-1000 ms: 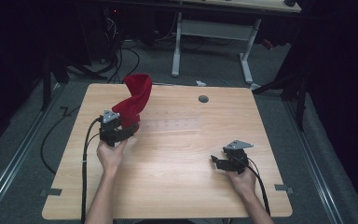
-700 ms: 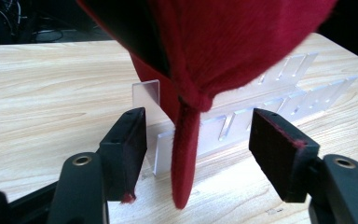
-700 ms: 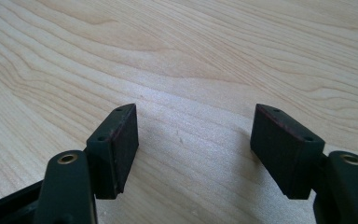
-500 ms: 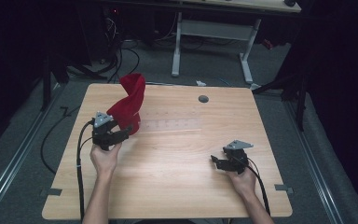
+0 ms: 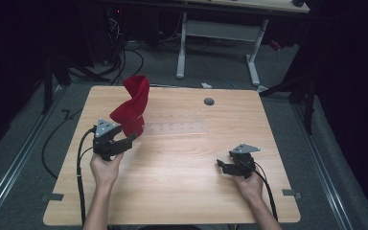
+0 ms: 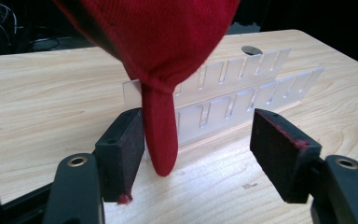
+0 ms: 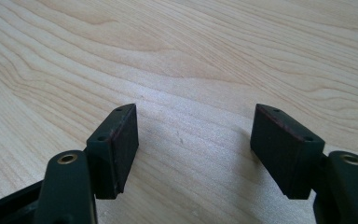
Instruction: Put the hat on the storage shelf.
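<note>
left gripper view: plain red cap [image 6: 168,42], open hand-held gripper [image 6: 196,151]

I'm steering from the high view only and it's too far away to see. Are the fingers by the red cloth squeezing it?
Observer: No. In the left gripper view the left gripper is open; the red cloth hangs between its fingers, against one pad.
Operator: What's behind the cloth?
Observer: A clear plastic rack with slots, standing on the table.
Operator: And my other hand?
Observer: The right gripper is open over bare wood.
</note>
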`<state>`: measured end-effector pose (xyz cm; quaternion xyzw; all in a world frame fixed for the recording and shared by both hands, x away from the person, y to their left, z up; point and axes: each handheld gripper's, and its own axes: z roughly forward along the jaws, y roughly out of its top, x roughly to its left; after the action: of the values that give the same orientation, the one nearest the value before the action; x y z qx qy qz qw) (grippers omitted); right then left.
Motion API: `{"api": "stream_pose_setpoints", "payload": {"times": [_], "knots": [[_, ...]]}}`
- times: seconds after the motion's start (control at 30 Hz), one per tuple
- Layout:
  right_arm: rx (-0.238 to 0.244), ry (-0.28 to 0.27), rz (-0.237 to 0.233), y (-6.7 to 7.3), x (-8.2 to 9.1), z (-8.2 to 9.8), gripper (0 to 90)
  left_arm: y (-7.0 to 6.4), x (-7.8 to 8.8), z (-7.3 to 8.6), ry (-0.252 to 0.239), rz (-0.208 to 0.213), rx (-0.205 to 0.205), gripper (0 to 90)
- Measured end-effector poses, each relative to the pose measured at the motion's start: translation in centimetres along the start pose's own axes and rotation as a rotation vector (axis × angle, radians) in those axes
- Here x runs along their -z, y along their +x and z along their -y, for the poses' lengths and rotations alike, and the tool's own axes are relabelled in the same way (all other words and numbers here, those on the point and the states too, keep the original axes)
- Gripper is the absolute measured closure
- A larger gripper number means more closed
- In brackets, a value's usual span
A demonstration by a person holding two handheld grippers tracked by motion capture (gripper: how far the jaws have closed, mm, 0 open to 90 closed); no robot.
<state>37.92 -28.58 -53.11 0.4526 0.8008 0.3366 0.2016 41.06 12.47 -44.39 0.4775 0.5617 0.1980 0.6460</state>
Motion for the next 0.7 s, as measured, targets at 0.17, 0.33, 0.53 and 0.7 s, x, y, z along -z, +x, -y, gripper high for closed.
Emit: {"api": "stream_pose_setpoints", "payload": {"times": [0.17, 0.33, 0.53, 0.7], "knots": [[0.0, 0.0, 0.0, 0.0, 0.0, 0.0, 32.5, -0.2, 1.1, 0.3, -0.004, 0.015, 0.019, 35.5], [0.0, 0.0, 0.0, 0.0, 0.0, 0.0, 32.4, -0.9, 2.0, 0.2, 0.0, 0.038, 0.039, 35.5], [-0.003, 0.0, -0.001, 0.0, 0.0, 0.0, 32.5, -1.4, 2.9, 0.5, -0.005, 0.066, 0.047, 35.5], [-0.002, 0.001, 0.0, 0.0, 0.0, 0.0, 32.5, -1.7, 3.3, 0.8, 0.009, 0.073, 0.05, 35.0]]}}
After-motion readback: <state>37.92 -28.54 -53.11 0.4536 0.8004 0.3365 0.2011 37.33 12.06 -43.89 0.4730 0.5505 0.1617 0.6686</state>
